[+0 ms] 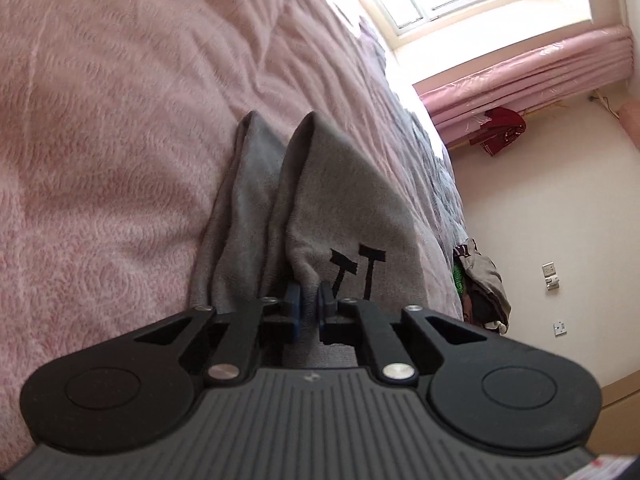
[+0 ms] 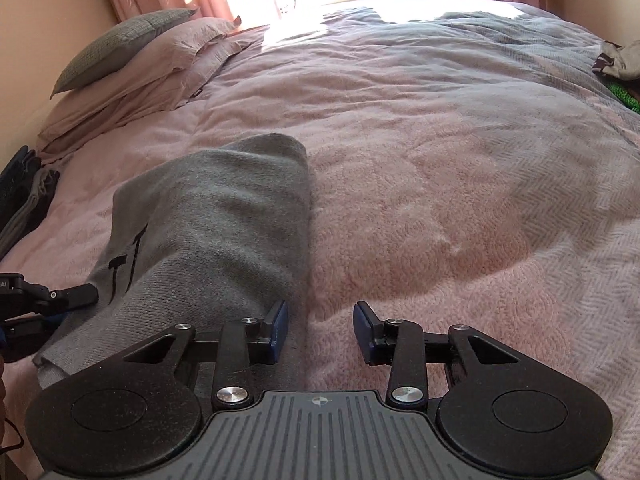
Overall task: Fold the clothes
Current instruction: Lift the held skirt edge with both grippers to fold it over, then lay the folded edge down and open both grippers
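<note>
Your left gripper (image 1: 309, 305) pinches the grey knit garment (image 2: 224, 216) lying on the fuzzy pink bedspread (image 2: 440, 200); its lettering is partly hidden. Your right gripper (image 2: 320, 330) gapes beside the garment's edge, holding nothing.

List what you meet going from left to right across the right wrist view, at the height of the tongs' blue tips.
Left tongs → grey garment → right tongs → pink bedspread.
</note>
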Demonstrator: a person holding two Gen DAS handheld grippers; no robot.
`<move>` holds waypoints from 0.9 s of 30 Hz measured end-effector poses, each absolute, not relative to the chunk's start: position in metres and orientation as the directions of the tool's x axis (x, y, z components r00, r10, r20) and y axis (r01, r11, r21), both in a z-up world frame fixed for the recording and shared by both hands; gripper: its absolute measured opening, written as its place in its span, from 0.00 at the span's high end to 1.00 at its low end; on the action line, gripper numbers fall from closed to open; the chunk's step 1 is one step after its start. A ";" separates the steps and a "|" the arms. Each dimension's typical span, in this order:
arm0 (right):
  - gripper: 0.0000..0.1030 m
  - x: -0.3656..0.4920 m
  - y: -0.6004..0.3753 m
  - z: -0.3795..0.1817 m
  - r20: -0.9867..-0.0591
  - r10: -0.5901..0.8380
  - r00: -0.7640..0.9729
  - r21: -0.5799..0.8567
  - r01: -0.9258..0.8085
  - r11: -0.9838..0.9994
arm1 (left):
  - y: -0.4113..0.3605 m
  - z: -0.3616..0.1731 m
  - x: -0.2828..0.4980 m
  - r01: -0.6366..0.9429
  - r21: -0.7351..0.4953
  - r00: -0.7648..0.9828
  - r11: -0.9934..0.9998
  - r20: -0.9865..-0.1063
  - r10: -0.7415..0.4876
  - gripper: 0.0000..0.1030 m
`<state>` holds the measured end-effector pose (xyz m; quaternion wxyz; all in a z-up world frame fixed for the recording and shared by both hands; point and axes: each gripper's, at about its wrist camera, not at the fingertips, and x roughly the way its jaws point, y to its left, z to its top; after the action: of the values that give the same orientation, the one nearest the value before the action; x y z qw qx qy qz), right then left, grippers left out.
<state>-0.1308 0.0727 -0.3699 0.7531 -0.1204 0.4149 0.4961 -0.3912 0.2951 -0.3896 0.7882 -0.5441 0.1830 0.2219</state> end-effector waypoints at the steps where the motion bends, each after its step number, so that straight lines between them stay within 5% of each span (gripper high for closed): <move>1: 0.78 -0.135 0.075 -0.368 -0.741 0.651 0.164 0.220 -0.857 0.467 | 0.291 -0.381 -0.394 -0.547 -0.760 0.836 0.352 -0.516 0.185 0.96; 7: 0.96 -0.165 0.100 -0.368 -0.747 0.637 0.191 0.106 -0.912 0.397 | 0.271 -0.361 -0.404 -0.594 -0.647 0.801 0.477 -0.527 0.284 0.96; 12: 0.96 -0.170 0.101 -0.372 -0.750 0.619 0.236 0.032 -0.921 0.389 | 0.268 -0.387 -0.399 -0.633 -0.638 0.767 0.438 -0.597 0.238 0.93; 16: 0.93 -0.140 0.087 -0.368 -0.762 0.623 0.177 0.156 -0.884 0.441 | 0.282 -0.389 -0.413 -0.590 -0.729 0.806 0.348 -0.561 0.191 0.72; 27: 0.87 -0.109 0.067 -0.372 -0.753 0.649 0.108 0.303 -0.819 0.487 | 0.320 -0.396 -0.395 -0.566 -0.753 0.820 0.336 -0.556 0.135 0.72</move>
<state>-0.1093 0.0672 -0.3721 0.7382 -0.0951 0.4458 0.4973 -0.3945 0.3198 -0.3958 0.7917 -0.5322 0.2024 0.2213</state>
